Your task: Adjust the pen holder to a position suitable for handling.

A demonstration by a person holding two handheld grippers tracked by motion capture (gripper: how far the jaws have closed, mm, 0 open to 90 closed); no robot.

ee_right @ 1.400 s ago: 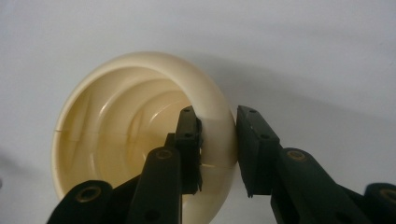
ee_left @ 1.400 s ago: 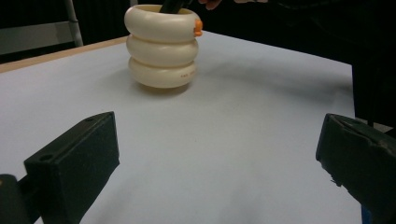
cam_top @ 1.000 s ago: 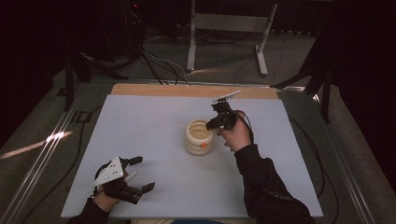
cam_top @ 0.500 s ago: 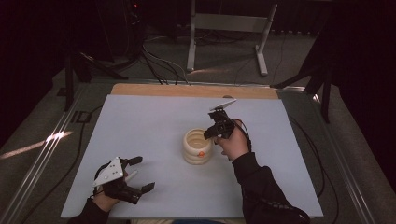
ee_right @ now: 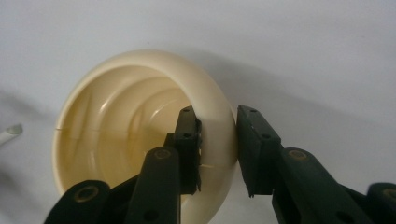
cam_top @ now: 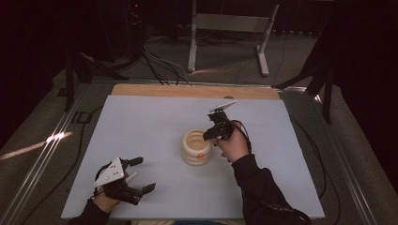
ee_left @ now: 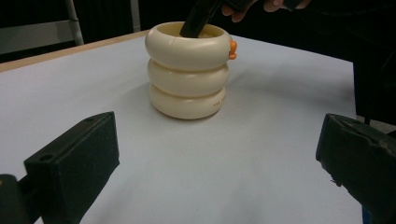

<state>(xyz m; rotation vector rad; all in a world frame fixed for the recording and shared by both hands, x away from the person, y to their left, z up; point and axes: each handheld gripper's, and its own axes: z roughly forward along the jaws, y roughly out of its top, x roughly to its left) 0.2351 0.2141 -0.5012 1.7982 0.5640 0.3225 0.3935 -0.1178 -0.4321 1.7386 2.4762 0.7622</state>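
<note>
- We see the left gripper (cam_top: 141, 175) low at the near left, its jaws spread wide apart.
- We see the right gripper (cam_top: 209, 135) angled down, jaws closed on a cup (cam_top: 196, 146) wall.

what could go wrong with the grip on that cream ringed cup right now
The right gripper pinches only one side of the cup's rounded wall, one jaw inside, one outside. A lift could tilt the cup, or the smooth curved rim could slip free. The left gripper rests open, well apart, so nothing steadies the cup.
</note>
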